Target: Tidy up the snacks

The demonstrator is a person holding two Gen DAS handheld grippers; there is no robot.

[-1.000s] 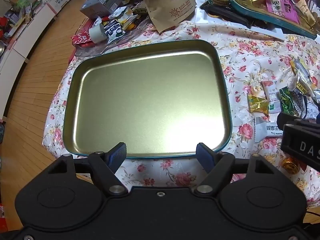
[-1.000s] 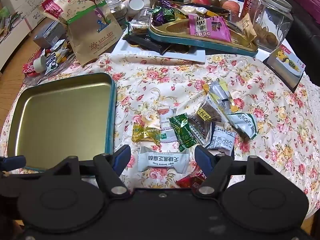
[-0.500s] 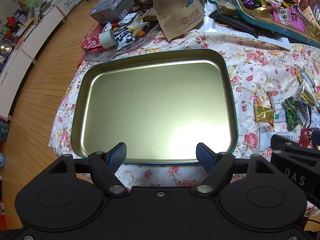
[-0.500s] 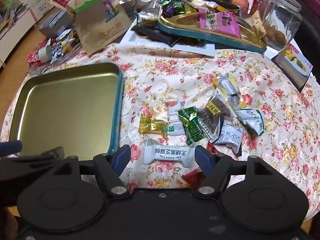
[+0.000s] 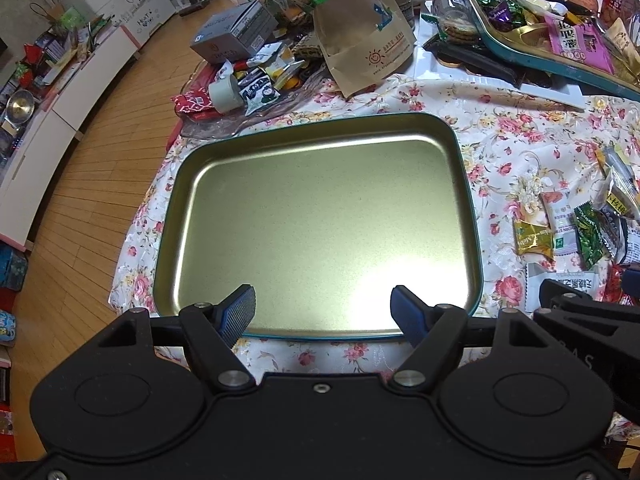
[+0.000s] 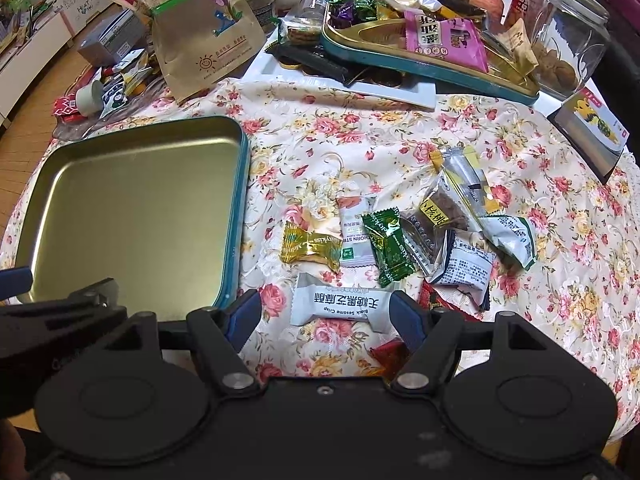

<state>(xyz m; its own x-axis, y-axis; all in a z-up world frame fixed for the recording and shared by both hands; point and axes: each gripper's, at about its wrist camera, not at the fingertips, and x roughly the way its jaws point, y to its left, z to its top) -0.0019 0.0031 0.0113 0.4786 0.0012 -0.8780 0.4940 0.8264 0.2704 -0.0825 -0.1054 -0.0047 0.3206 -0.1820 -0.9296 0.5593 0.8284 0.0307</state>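
I had the right tongs (image 6: 326, 314) spread wide and low over the flowered cloth of the desk (image 6: 360, 128), holding nothing, with the white sesame crisp packet (image 6: 340, 307) lying directly ahead between the two blue fingers (image 6: 244, 314), at the lower centre of the right wrist frame. Its long axis ran left to right across the opening, so I judged the fingers would meet its crimped ends rather than its flat sides. The right tongs were plainly nearer; in the left view that packet showed only at the far right edge. The left tongs (image 5: 323, 312) also stood wide and empty, poised over the near rim of the shallow tin tray (image 5: 470, 208), a rounded rectangle of dull brushed gold metal with a teal outer wall and nothing in it. Beyond the packet, toward the centre right of the right view, lay the other snacks in a loose heap: a gold foil candy (image 6: 310, 245), a green foil candy (image 6: 390, 248), and crinkly clear and white wrappers, all light, slippery film.
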